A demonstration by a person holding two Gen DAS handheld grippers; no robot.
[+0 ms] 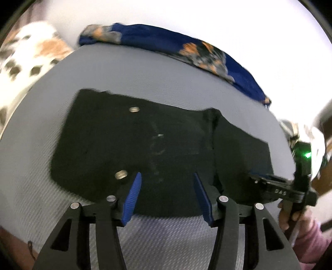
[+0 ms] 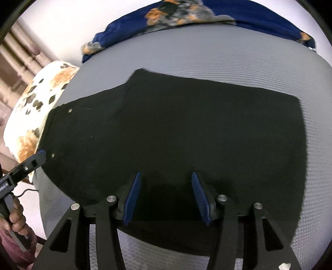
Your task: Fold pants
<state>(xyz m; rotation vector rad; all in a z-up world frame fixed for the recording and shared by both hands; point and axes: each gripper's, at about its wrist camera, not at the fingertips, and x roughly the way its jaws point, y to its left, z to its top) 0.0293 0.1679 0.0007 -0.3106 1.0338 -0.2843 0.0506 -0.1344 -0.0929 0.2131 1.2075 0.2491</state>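
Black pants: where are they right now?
The black pants lie flat on the grey mat, under both open grippers; the blue floral cloth lies along the mat's far edge.

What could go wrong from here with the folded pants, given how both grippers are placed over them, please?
1. Both the left gripper and the right gripper hover open over the black pants, holding nothing; a careless closing could pinch only the top layer and pull the fold apart.
2. The pants' buttoned end lies near the grey mat's edge, so a tug that way might slide it off.
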